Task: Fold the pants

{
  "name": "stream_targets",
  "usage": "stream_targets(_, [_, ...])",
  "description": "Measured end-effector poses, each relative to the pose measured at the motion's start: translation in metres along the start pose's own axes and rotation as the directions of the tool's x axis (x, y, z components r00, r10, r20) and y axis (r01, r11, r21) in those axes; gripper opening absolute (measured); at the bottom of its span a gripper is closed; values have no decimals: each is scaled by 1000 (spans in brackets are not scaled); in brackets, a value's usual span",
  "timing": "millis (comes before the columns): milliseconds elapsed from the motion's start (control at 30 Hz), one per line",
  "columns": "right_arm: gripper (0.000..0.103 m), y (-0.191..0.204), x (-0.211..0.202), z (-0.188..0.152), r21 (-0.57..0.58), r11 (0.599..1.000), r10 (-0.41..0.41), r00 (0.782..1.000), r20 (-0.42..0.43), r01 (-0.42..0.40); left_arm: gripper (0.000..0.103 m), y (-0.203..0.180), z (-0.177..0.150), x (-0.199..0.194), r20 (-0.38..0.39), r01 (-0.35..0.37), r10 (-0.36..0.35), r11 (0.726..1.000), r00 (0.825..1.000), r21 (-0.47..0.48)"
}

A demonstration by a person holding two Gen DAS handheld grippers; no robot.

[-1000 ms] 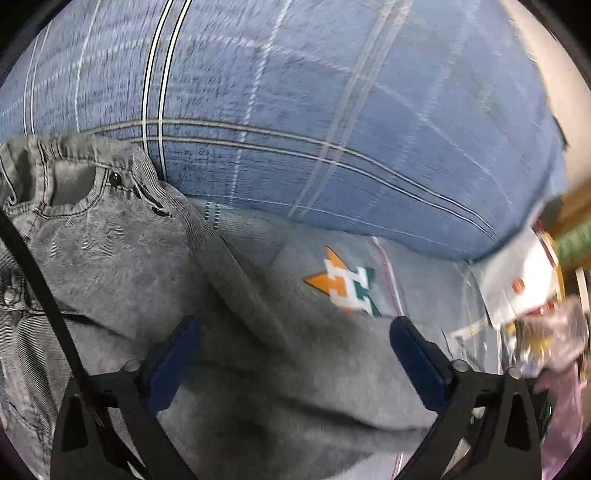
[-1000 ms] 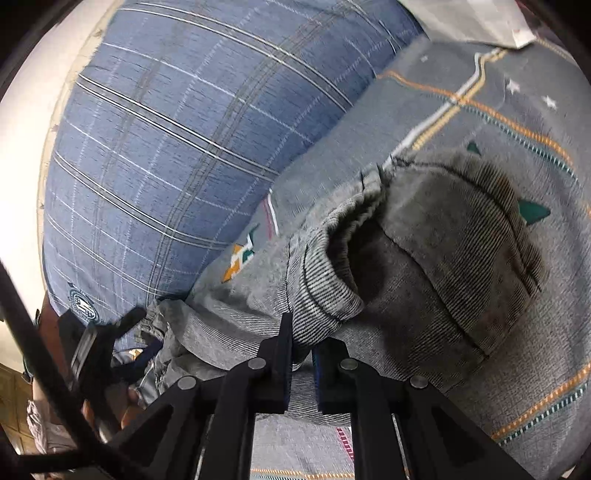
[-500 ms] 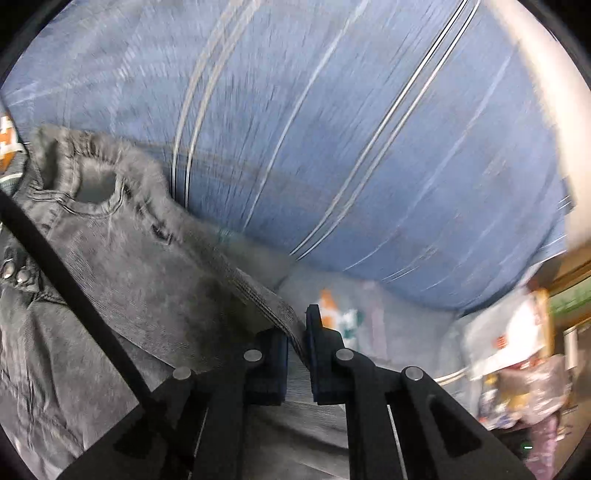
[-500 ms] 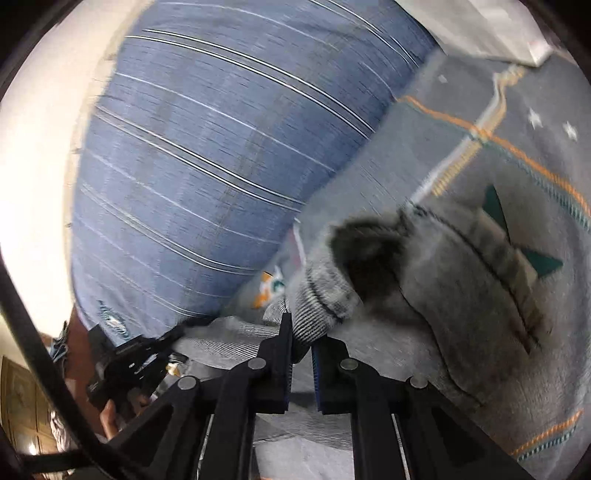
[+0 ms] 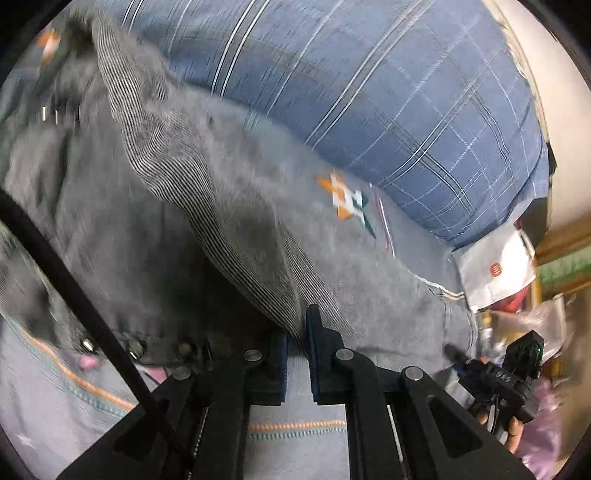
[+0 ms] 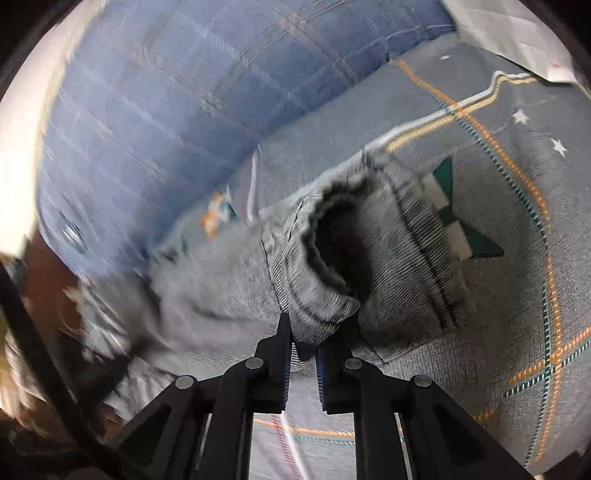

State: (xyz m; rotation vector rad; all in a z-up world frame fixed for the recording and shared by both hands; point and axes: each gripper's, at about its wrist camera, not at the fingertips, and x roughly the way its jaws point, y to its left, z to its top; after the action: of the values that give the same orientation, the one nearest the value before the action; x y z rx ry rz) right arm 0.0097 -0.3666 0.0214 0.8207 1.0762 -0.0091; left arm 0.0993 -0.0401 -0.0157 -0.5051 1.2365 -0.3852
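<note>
Grey denim pants (image 5: 147, 206) lie on a grey patterned bedsheet (image 5: 406, 288). My left gripper (image 5: 296, 332) is shut on a fold of the pants fabric near the waistband, whose metal buttons (image 5: 135, 347) show at lower left. My right gripper (image 6: 303, 341) is shut on the hem of a pant leg (image 6: 332, 266), whose open cuff faces the camera. The other gripper (image 5: 502, 376) shows at the lower right of the left wrist view.
A large blue plaid pillow (image 5: 369, 92) lies along the far side, also in the right wrist view (image 6: 184, 110). A white packet (image 5: 495, 269) and clutter lie at the right edge. White paper (image 6: 517, 33) lies at the top right.
My left gripper closed on the pants and lifted the fabric, which now drapes across the view. My right gripper stayed shut on the hem and moved it, so the cuff opening now faces me.
</note>
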Motion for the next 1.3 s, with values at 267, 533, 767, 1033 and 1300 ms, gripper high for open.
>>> stream_targets(267, [83, -7, -31, 11, 53, 999, -14, 978, 208, 3, 9, 2, -11, -7, 18, -27, 26, 998, 1000, 54])
stream_targets(533, [17, 9, -4, 5, -40, 997, -65, 988, 139, 71, 9, -3, -4, 0, 16, -19, 18, 998, 1000, 63])
stream_targets(767, [12, 30, -74, -15, -94, 995, -4, 933, 360, 40, 9, -30, -3, -36, 123, 57, -76, 987, 990, 153])
stream_targets(1033, [12, -28, -17, 0, 128, 980, -173, 974, 144, 155, 9, -27, -14, 15, 7, -17, 15, 976, 1000, 219])
stream_targets(1300, [14, -9, -19, -3, 55, 948, -318, 928, 194, 313, 34, -27, -27, 17, -48, -13, 31, 945, 998, 327])
